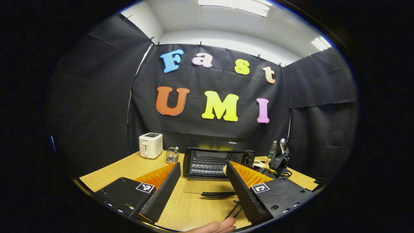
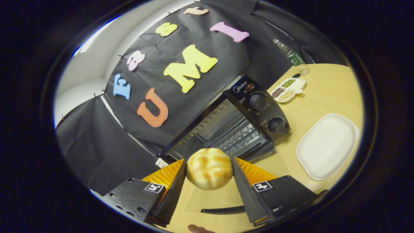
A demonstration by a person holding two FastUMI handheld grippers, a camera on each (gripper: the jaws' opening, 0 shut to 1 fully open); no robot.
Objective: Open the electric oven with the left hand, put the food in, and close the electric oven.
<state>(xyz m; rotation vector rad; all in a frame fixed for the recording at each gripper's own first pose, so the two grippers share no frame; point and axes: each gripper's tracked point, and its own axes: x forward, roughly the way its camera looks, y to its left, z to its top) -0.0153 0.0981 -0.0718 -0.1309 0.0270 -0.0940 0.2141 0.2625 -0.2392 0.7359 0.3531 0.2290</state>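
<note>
We are holding the left gripper (image 1: 202, 168) with its jaws spread wide and nothing between them, hovering above the bench (image 1: 190, 207) in front of the electric oven (image 1: 217, 162). The oven's glass door (image 1: 207, 187) is lying flat open toward us, its dark handle nearest our fingers. Our right gripper (image 2: 209, 163) is clamping the food (image 2: 209, 168) — a round, browned bun — both jaws pressing its sides, just in front of the open oven mouth and above the lowered door. A white plate (image 2: 326, 145) is sitting on the bench beside the oven's knob panel, and a toaster (image 1: 150, 145) is standing at the bench's far left.
</note>
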